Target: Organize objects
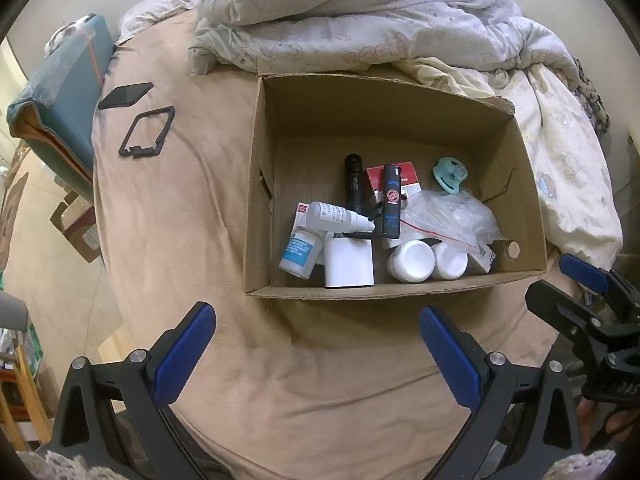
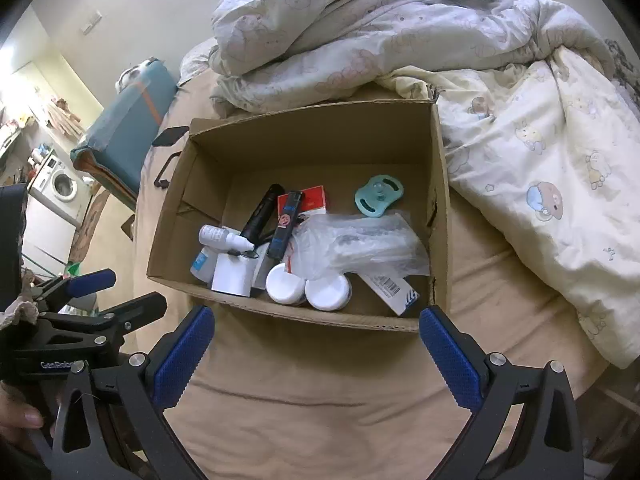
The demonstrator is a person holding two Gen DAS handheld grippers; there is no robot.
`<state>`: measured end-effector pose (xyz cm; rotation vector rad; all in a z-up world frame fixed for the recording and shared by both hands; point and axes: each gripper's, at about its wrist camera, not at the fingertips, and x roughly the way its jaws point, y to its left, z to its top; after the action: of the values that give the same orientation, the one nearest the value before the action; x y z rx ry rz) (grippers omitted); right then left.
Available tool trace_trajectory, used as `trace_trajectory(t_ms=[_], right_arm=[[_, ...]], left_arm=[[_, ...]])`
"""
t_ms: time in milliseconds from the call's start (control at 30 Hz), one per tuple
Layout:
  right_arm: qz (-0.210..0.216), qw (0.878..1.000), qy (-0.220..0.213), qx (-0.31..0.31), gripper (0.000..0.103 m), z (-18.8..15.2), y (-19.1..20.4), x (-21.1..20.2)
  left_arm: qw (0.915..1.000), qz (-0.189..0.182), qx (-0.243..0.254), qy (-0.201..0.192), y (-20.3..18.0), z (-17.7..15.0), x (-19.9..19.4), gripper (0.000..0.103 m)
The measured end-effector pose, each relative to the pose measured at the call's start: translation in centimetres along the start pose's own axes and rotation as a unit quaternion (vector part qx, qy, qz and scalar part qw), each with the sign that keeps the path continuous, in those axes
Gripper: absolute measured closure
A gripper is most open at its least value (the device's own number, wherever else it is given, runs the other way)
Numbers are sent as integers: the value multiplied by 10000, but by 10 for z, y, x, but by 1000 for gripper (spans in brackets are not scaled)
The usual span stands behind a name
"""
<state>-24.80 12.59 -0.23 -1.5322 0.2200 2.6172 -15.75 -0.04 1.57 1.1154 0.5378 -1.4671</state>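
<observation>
An open cardboard box (image 1: 520, 184) (image 2: 440, 184) sits on a tan bed sheet (image 1: 320, 380). Inside lie a black flashlight (image 1: 354, 184), a black lighter (image 1: 391, 204), a red pack (image 1: 396, 174), a teal pacifier (image 1: 450, 174) (image 2: 378, 199), a clear plastic bag (image 1: 452, 216) (image 2: 360, 244), white dropper bottles (image 1: 340, 216), a white box (image 1: 349, 264) and two white-lidded jars (image 1: 412, 260) (image 2: 326, 290). My left gripper (image 1: 316, 344) is open and empty, short of the box's near wall. My right gripper (image 2: 316, 344) is open and empty, likewise in front of the box.
A rumpled quilt (image 1: 380, 12) (image 2: 540, 140) lies behind and right of the box. A black phone (image 1: 126, 94) and a black square frame (image 1: 148, 132) lie on the sheet at left. A teal cushion (image 1: 60, 92) stands at the bed's left edge.
</observation>
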Motion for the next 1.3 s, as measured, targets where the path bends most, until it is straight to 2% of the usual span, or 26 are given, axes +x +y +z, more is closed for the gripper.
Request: trace_trajectory(t_ms=[1300], right_arm=[[-140,9999,-19,-58,0,1,-2,1]], left_arm=[[10000,46,-33,57,1,-1,4,1]])
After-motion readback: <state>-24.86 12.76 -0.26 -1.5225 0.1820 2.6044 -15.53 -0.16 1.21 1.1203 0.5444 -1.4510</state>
